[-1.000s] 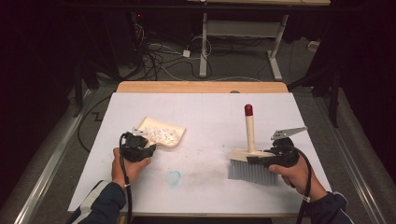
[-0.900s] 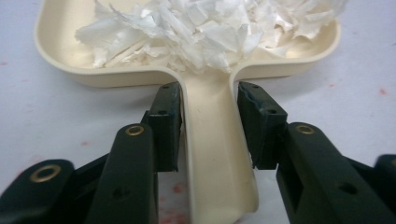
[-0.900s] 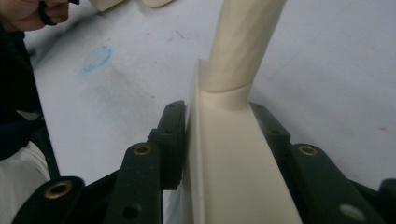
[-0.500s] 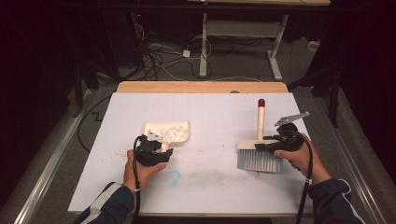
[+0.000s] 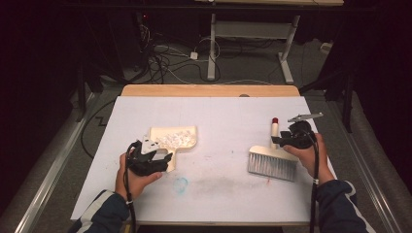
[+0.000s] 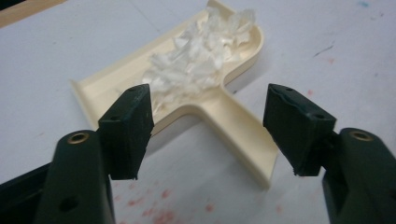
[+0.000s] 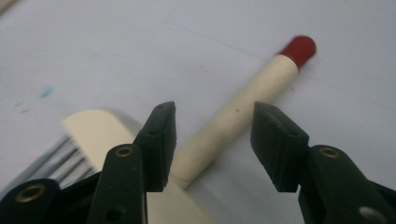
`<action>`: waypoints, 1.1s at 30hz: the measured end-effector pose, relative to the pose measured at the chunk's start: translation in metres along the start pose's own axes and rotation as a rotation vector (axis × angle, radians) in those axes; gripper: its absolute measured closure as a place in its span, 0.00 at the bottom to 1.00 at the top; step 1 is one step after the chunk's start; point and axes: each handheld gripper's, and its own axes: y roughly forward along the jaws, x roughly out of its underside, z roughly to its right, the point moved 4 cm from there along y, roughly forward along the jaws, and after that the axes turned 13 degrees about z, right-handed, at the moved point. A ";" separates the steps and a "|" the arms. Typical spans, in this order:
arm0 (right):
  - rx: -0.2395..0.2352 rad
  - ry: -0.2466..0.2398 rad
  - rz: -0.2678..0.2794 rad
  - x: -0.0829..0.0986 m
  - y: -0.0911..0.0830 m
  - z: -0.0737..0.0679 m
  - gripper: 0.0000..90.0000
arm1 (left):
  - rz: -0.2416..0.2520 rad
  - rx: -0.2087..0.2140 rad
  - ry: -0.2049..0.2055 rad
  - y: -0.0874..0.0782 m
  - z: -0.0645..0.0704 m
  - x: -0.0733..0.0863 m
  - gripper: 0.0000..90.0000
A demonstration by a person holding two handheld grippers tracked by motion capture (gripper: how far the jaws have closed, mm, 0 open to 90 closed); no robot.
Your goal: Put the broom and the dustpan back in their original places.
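Both grippers gape: left gripper [image 6: 208, 135] straddles the cream dustpan [image 6: 187, 88] handle, right gripper [image 7: 212, 144] flanks the red-tipped brush [image 7: 243, 112] handle.

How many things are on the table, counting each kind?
Dustpan, cream, with white scraps in it: 1
Brush, cream handle with a red tip: 1
Grippers, left gripper and right gripper, jaws apart: 2
Total: 4
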 end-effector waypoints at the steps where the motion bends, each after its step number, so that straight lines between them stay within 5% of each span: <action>1: 0.006 0.021 -0.026 0.005 0.007 0.001 0.57 | 0.004 0.007 0.013 -0.005 -0.001 0.004 0.34; 7: 0.056 0.004 -0.070 0.011 0.027 -0.003 0.53 | 0.021 0.009 0.120 -0.032 -0.002 0.022 0.27; 11: 0.093 -0.016 -0.094 0.010 0.037 -0.009 0.55 | 0.029 -0.037 0.135 -0.045 -0.002 0.030 0.25; 14: 0.105 -0.034 -0.101 0.006 0.040 -0.014 0.61 | 0.039 -0.027 0.137 -0.050 -0.001 0.032 0.24; 20: 0.117 -0.016 -0.093 0.007 0.040 -0.014 0.56 | 0.042 -0.014 0.141 -0.048 0.001 0.032 0.23; 26: 0.127 -0.021 -0.014 -0.001 0.033 -0.013 0.52 | 0.039 -0.008 0.144 -0.046 0.003 0.033 0.22; 33: 0.073 -0.065 0.165 -0.022 0.010 -0.023 0.47 | 0.047 -0.014 0.143 -0.047 0.001 0.034 0.22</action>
